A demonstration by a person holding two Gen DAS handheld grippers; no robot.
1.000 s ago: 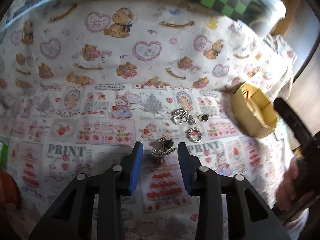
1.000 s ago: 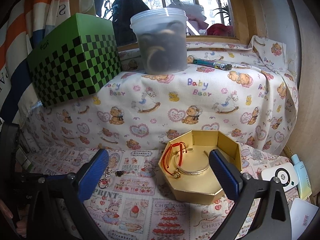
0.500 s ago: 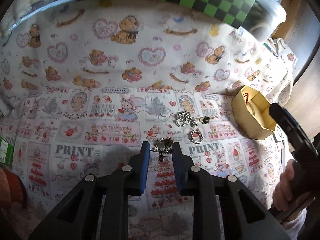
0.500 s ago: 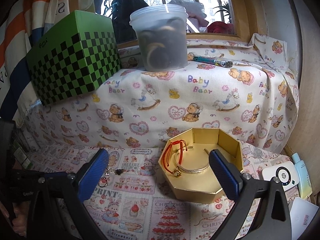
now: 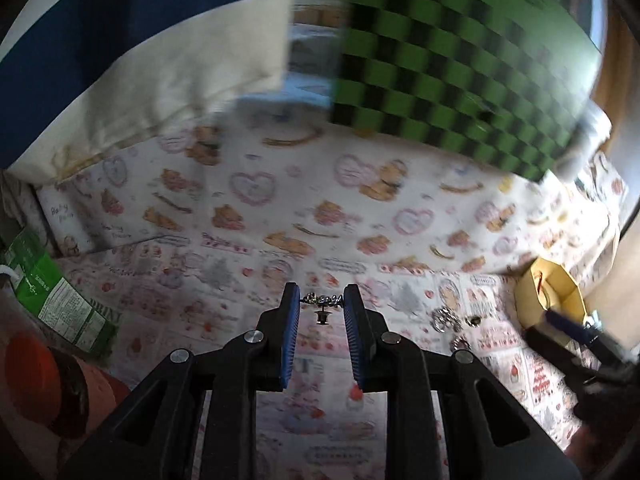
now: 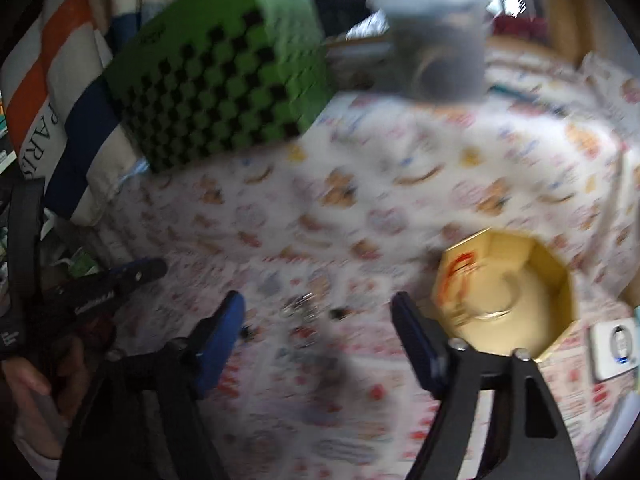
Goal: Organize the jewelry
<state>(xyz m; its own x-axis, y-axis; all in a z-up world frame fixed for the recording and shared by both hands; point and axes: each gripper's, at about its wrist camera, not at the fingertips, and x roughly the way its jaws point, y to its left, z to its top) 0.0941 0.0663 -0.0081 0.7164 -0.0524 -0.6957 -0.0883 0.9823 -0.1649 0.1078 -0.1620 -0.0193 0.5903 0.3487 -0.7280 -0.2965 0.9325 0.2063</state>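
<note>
1. Your left tongs (image 5: 321, 302) are closed most of the way on a small silver brooch (image 5: 322, 301). It spans the gap right at the tips, with its pin post hanging below. It looks clear of the bench cloth (image 5: 256, 208), though blur makes that hard to confirm.
2. Your right tongs (image 6: 318, 320) are wide open and hold nothing.
3. Target looks like the gold octagonal box (image 6: 516, 300), just beyond and right of your right tongs' right finger. From your left tongs it sits well off to the right (image 5: 550, 292).
4. Done so far, judging by what lies in the box: a red cord bracelet (image 6: 460, 270) draped over the near-left wall and a thin bangle (image 6: 496, 300) on the floor. Both are blurred, so the details are uncertain.
5. In hand: the brooch, gripped but not yet at the box.
6. Left on the bench: a loose cluster of silver pieces (image 5: 444, 317), a small dark stud (image 5: 474, 321) and a ring-shaped piece (image 5: 460, 344), all ahead-right of your left tongs, between them and the box. Your right tongs see the same scatter between their fingers (image 6: 298, 306).
7. Estimate: under halfway. Two items boxed, one in transit, at least three still out.
8. Both views are motion-blurred, so treat the count of small pieces as a minimum.
</note>
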